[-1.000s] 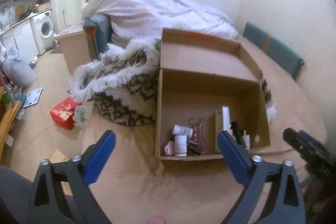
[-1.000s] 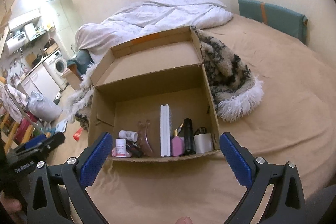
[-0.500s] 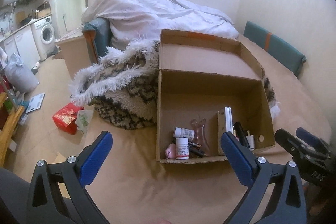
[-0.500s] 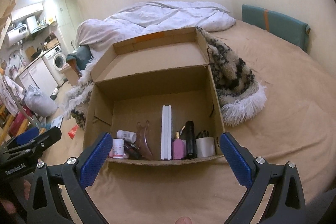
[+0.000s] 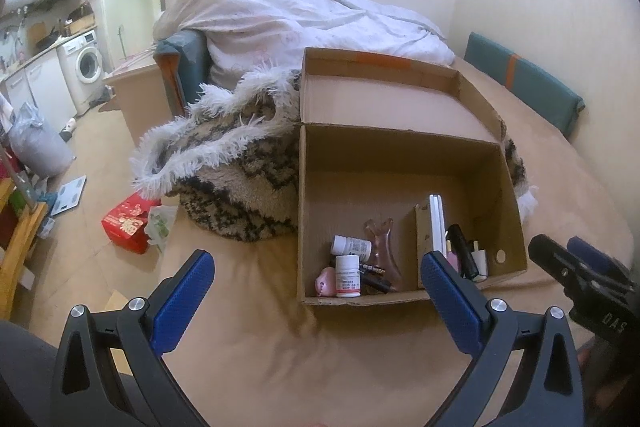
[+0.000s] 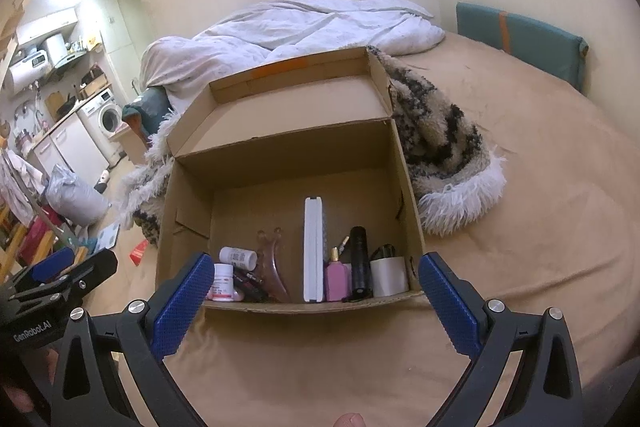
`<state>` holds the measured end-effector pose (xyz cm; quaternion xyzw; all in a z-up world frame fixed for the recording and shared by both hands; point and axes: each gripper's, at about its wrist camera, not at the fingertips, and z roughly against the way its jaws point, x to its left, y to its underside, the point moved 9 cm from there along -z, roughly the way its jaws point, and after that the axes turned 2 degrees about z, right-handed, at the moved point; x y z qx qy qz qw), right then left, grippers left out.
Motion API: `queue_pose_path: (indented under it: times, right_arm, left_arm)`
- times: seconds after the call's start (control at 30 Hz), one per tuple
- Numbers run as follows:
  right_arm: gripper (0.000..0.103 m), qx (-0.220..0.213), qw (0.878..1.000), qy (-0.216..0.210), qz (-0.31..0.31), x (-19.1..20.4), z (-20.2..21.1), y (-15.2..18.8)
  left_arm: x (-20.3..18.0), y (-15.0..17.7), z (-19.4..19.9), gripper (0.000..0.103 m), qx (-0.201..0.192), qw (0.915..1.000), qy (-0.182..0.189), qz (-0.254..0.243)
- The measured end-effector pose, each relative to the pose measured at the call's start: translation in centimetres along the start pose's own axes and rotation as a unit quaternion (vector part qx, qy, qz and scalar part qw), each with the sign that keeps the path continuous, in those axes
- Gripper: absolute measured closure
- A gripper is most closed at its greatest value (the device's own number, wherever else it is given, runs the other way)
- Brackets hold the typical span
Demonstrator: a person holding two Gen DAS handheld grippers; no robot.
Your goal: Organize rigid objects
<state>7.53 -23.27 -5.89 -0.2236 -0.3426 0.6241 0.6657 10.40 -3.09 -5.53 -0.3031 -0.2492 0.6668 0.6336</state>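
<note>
An open cardboard box [image 6: 288, 155] [image 5: 400, 163] lies on the tan bed cover. Along its near wall stand a white pill bottle [image 6: 223, 281] [image 5: 347, 275], a second white bottle [image 6: 238, 257] on its side, a clear pink scraper [image 6: 274, 267], a white flat case [image 6: 313, 249] [image 5: 437, 223], a pink bottle [image 6: 336, 277], a black cylinder [image 6: 359, 267] and a white cup [image 6: 388, 277]. My right gripper [image 6: 314, 281] is open just in front of the box, holding nothing. My left gripper [image 5: 316, 279] is open too, at the box's near left corner, holding nothing.
A shaggy black-and-white blanket [image 5: 224, 171] [image 6: 444, 155] lies against the box's back and sides. A white duvet [image 5: 304, 19] is heaped behind it. A teal cushion [image 6: 520, 43] leans on the wall. The floor at left holds a red box [image 5: 128, 223] and bags.
Both grippers have drawn back and risen slightly, so the box sits a little farther off. Neither gripper has taken hold of anything, and the box contents have not moved.
</note>
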Motion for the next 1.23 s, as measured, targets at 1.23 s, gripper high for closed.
queue_pose_path:
  times: [1.23]
  right_arm:
    - [0.000, -0.001, 1.000, -0.001, -0.004, -0.02, 0.06, 0.08]
  left_arm:
    - [0.55, 0.29, -0.07, 0.000, 0.005, 1.0000, 0.002, -0.006]
